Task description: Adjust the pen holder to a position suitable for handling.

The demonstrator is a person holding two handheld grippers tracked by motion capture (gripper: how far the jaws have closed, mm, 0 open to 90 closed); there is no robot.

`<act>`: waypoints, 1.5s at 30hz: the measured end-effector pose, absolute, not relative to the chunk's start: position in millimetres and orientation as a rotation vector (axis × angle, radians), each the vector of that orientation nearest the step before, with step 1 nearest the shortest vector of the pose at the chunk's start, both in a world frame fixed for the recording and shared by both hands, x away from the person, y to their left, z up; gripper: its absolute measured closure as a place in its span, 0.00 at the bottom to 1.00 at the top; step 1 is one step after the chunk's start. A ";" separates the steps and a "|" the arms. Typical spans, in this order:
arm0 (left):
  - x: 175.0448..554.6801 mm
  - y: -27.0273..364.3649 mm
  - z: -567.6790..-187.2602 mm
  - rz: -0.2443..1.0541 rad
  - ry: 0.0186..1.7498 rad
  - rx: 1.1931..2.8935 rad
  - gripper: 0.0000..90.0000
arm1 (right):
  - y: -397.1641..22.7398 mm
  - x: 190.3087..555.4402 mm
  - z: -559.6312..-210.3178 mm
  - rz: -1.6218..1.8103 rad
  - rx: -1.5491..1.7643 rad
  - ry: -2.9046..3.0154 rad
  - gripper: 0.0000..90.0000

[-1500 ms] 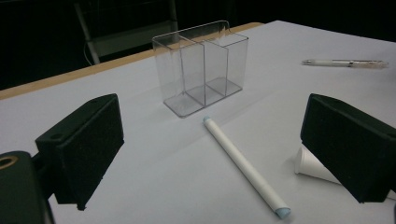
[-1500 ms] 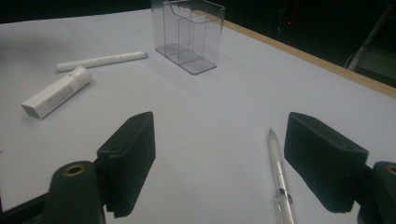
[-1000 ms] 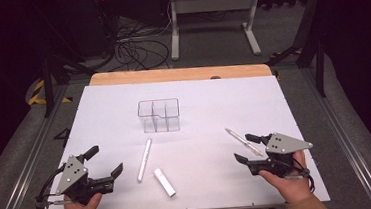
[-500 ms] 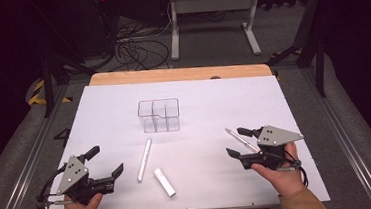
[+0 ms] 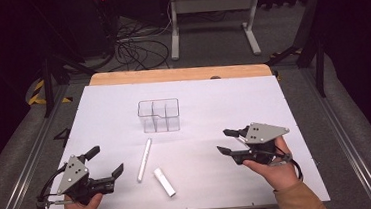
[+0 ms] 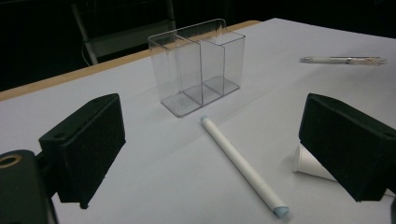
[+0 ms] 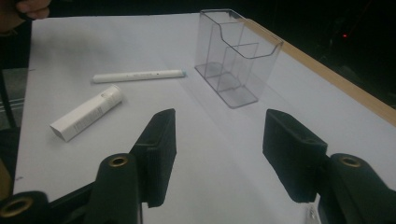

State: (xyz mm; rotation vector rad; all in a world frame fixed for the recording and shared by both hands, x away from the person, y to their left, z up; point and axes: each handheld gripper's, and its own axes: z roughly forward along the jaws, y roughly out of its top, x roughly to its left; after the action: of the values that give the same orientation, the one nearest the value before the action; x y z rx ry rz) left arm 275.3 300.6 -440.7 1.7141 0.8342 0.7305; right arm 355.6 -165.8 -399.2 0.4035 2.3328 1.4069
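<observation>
A clear three-bay organizer [image 5: 159, 115] [image 6: 201, 65] [image 7: 236, 51] stands upright mid-table. Nearer me lie a white pen [image 5: 144, 160] [image 6: 243, 168] [image 7: 137, 75] and a short white tube [image 5: 164, 182] [image 6: 310, 163] [image 7: 86, 113]. A thin clear pen [image 6: 343, 59] lies flat farther right. My left gripper [image 5: 106, 161] [image 6: 211, 112] rests open at the front left, aimed at the white pen, with nothing between its pads. My right gripper [image 5: 222, 141] [image 7: 219, 135] hovers at the front right, facing the organizer; its jaws have just been closing but still stand apart around nothing.
The white table top [image 5: 223, 96] has a wooden strip [image 5: 181, 73] along its far edge. Metal rails run down both sides. Cables [image 5: 134, 48] and a desk frame lie on the dark floor beyond.
My right gripper moved left toward the table's middle and rose slightly, covering the thin pen in the high view. Its jaws stand narrower than before. The left gripper stayed put.
</observation>
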 end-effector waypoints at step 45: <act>276.6 300.8 -442.1 0.711 0.839 1.722 0.09 | -78.8 427.3 -372.1 1.294 0.210 2.501 0.52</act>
State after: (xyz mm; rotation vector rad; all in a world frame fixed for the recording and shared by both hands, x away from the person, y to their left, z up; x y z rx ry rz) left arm 276.6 300.8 -442.1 1.7222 0.8392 0.7106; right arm 427.3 -78.8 -372.1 0.2099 2.5012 1.2936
